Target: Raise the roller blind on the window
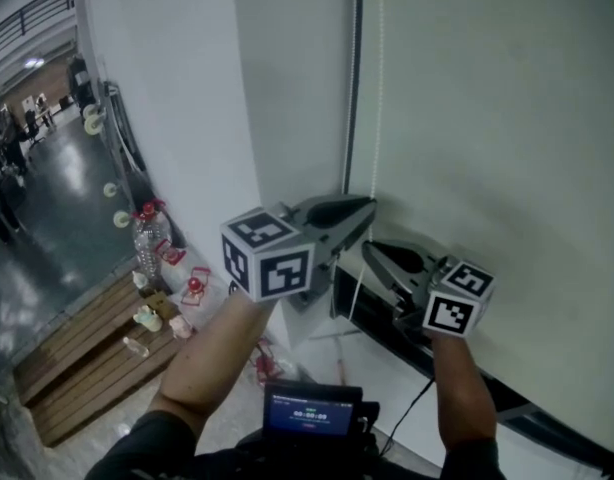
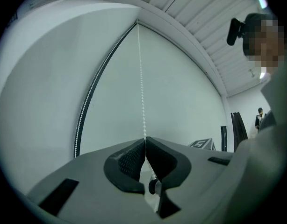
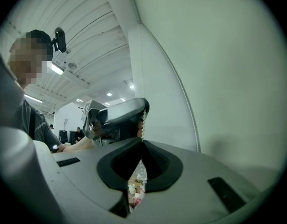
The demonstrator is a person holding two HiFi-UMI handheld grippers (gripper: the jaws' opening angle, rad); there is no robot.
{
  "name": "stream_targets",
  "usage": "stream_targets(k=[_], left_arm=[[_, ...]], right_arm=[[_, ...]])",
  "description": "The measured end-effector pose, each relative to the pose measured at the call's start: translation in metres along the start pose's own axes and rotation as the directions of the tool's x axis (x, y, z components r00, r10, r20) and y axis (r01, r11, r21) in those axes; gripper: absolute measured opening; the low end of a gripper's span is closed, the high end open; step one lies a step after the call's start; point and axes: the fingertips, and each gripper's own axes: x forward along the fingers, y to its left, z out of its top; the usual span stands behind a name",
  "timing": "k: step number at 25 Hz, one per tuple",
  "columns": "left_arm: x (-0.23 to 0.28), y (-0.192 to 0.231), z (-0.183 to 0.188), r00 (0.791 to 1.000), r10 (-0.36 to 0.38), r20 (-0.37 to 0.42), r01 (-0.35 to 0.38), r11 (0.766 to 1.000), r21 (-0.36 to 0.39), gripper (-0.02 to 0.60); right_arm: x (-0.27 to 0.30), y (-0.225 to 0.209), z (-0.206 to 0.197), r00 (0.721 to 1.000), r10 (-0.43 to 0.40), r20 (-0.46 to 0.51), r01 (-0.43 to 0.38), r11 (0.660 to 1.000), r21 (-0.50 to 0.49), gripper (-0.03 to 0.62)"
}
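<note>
The pale roller blind (image 1: 487,118) hangs down over the window beside a dark side frame (image 1: 355,68). Its white bead chain (image 1: 377,88) runs down in front of it. My left gripper (image 1: 370,206) is shut on the chain, which rises taut from its closed pads in the left gripper view (image 2: 141,78). Just below it, my right gripper (image 1: 369,252) is also shut. In the right gripper view the chain (image 3: 142,127) drops from the left gripper (image 3: 142,108) straight into the right gripper's (image 3: 142,141) closed tips. Both of my forearms reach up from below.
A white wall pillar (image 1: 187,98) stands left of the window. A white sill (image 1: 387,368) lies under the grippers. Far below at the left are a wooden pallet (image 1: 77,358), a water bottle (image 1: 147,238) and small red items. A screen device (image 1: 312,411) sits at my chest.
</note>
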Motion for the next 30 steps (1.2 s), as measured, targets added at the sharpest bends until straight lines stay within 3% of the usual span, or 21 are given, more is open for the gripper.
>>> stream_targets(k=[8,19,30], left_arm=[[-0.01,0.0,0.002,1.0,0.004,0.014,-0.004,1.0,0.022,0.015],[-0.026,0.002,0.001,1.0,0.018,0.023,-0.019,0.999,0.049,0.015],[-0.038,0.003,-0.018,0.999,0.037,0.016,-0.037,0.999,0.017,0.015]], right_arm=[[0.012,0.003,-0.004,0.999,-0.039,0.004,0.039,0.996,-0.084,0.002],[0.025,0.013,-0.012,1.0,0.011,-0.007,-0.012,0.997,-0.08,0.002],[0.028,0.018,-0.033,1.0,0.018,-0.023,-0.019,0.999,-0.043,0.0]])
